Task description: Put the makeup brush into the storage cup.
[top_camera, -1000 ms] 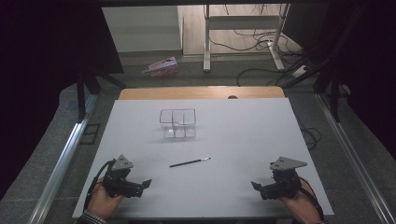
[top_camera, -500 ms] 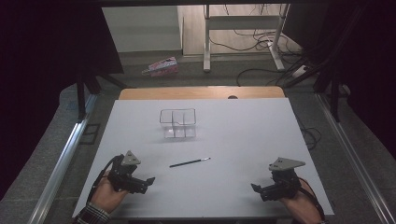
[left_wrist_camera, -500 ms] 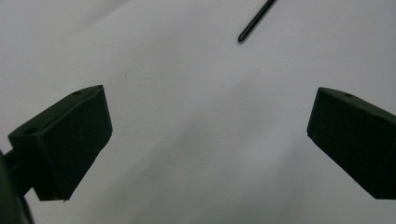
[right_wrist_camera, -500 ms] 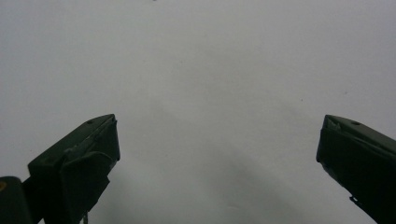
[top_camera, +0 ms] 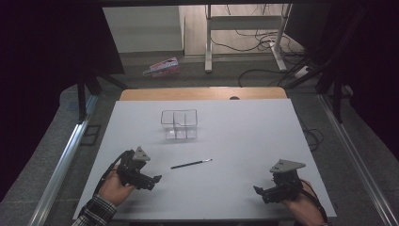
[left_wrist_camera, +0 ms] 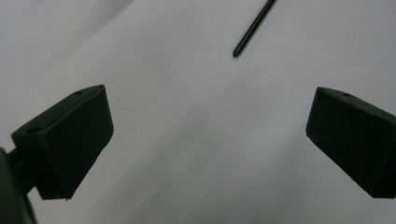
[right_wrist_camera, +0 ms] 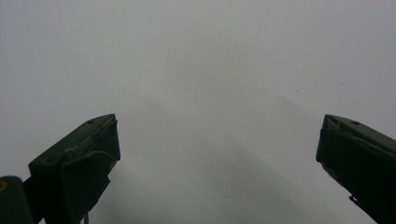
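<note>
The left gripper (top_camera: 153,179) has its fingers wide apart, holding nothing; the pen (top_camera: 191,164) lies on the table (top_camera: 244,136) just ahead. The clear box (top_camera: 179,124) beyond looks empty. The right gripper (top_camera: 258,191) is also wide.

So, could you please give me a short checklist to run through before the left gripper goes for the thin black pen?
1. Left gripper open: ok, its jaws stand wide apart in the left gripper view.
2. Pen free to grasp: ok, it lies flat on the white table, apart from the clear box.
3. Pen between the jaws: not ok, its near end lies ahead of the jaws, not between them.
4. Path to the pen: ok, bare table between gripper and pen.
5. Right gripper out of the way: ok, open, over bare table at the near right.
6. Box compartments unoccupied: cannot tell for sure, though nothing shows inside.
</note>
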Available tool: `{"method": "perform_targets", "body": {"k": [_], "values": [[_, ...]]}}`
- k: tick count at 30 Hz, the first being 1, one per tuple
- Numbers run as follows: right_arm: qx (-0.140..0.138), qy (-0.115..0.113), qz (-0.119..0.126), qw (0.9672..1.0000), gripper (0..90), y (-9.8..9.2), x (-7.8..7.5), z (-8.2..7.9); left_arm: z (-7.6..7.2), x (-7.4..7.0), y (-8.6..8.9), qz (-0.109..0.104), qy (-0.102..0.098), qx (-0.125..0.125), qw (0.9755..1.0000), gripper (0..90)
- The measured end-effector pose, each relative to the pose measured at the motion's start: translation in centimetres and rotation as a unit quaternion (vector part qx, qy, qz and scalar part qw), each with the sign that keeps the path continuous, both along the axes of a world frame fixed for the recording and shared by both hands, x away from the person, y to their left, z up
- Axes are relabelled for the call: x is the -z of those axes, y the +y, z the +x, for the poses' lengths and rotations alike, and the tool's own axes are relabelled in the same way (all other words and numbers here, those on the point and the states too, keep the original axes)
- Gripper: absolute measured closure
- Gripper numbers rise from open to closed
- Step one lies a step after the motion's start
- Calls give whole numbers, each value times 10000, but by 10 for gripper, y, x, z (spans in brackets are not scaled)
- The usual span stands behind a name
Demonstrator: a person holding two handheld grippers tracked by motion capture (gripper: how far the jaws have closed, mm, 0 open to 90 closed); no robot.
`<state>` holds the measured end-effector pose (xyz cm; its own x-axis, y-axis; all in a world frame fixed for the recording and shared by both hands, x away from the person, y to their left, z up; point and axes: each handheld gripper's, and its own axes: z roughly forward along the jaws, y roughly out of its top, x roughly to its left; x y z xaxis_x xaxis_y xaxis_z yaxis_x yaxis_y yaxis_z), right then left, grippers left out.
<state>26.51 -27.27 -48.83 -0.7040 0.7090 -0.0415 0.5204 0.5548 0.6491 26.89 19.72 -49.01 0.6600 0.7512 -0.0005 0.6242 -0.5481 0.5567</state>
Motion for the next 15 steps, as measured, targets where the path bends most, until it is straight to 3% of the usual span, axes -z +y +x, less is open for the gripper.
{"method": "perform_targets", "body": {"k": [15], "values": [[-18, 66, -86, 9999, 0, 2, 1, 0, 16, -3, -21, 267, 39, 258, 9993, 16]]}}
